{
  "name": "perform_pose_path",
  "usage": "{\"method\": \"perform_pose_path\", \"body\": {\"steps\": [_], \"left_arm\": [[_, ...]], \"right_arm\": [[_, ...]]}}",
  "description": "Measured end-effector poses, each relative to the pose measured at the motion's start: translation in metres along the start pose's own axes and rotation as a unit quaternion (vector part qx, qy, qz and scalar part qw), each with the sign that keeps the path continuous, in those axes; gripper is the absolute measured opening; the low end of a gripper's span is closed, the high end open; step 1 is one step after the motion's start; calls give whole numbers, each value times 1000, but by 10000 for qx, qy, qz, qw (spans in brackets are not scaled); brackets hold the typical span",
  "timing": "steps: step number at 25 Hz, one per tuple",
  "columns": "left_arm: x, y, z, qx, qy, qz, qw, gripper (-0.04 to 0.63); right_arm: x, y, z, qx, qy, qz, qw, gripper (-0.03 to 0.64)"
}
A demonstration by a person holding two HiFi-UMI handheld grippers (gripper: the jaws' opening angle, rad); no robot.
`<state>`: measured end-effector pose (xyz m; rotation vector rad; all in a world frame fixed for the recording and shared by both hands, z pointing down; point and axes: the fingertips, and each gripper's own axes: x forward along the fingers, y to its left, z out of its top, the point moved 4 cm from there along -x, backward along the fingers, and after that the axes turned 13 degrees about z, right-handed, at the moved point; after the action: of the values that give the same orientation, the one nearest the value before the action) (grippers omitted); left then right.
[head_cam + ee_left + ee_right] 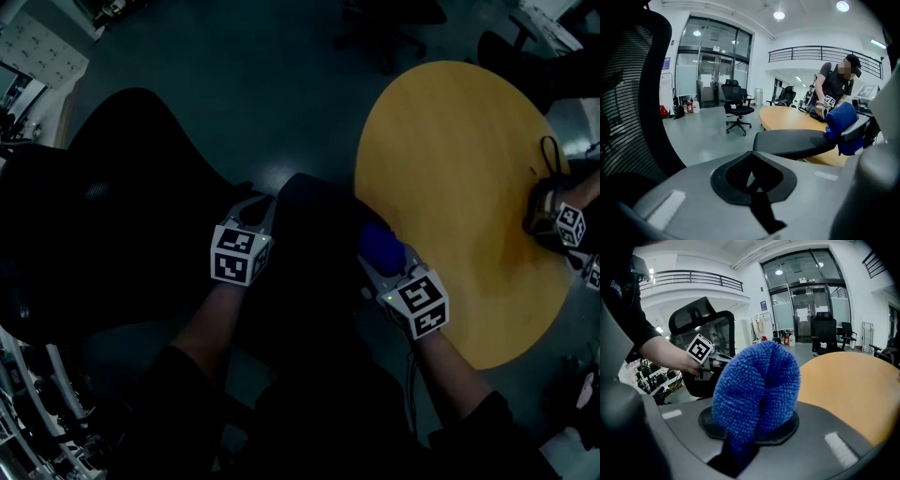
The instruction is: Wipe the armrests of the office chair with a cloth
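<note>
The black office chair fills the left of the head view, its mesh back close by in the left gripper view. One dark padded armrest runs between my two grippers. A thick blue cloth is pinched in my right gripper and rests against the armrest's far end. My left gripper hovers just short of the armrest's other side, jaws together with nothing in them.
A round yellow table stands right behind the armrest. Another person works at its far edge with marker-cube grippers. A second office chair stands on the grey floor towards the glass doors.
</note>
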<state>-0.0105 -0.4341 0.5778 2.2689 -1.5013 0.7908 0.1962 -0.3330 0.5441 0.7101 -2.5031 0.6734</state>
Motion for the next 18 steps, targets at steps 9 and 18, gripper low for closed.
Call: {"method": "perform_pose_path", "body": {"steps": [9,18], "left_arm": [[9,-16,4,255,93,-196,9994,12],[2,-10,1,260,-25,-154,9995,12]], "right_arm": [[29,2,18,78,54,102,9999,103],[65,17,43,-173,320,297,9989,103]]}}
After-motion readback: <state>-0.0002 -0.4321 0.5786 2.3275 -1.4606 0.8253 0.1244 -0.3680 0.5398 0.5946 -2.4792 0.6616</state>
